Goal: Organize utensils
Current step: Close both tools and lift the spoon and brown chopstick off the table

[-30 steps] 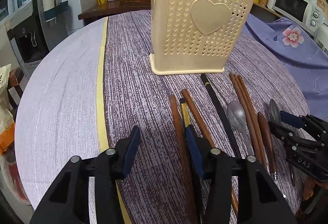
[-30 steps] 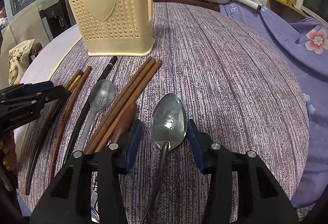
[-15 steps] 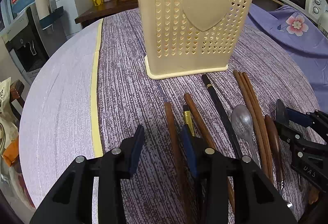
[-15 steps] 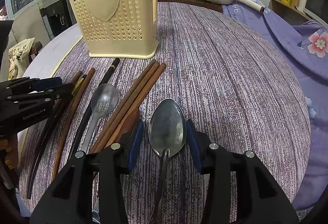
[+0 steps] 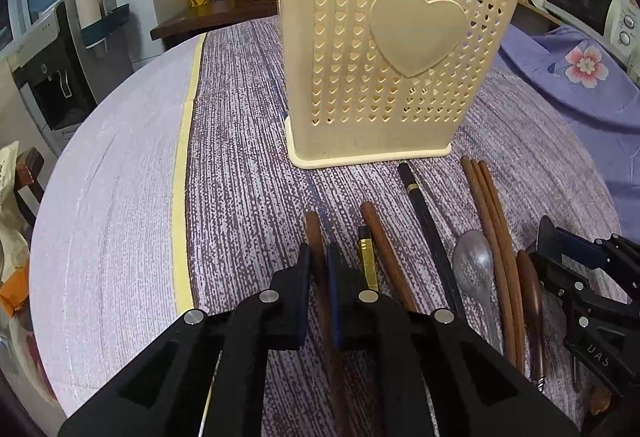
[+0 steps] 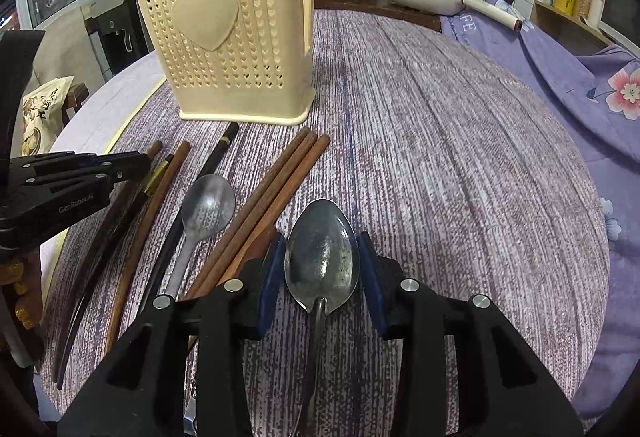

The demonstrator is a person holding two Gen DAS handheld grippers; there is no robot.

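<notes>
My L gripper (image 5: pixel 319 269): jaws clamped on a chopstick (image 5: pixel 313 237). R gripper (image 6: pixel 322 269): jaws apart, either side of spoon (image 6: pixel 322 257) bowl, on surface (image 6: pixel 440 157).

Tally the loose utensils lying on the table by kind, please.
Brown chopsticks: 5
Black chopsticks: 2
Metal spoons: 2
Wooden-handled piece, kind unclear: 1
Total: 10
</notes>
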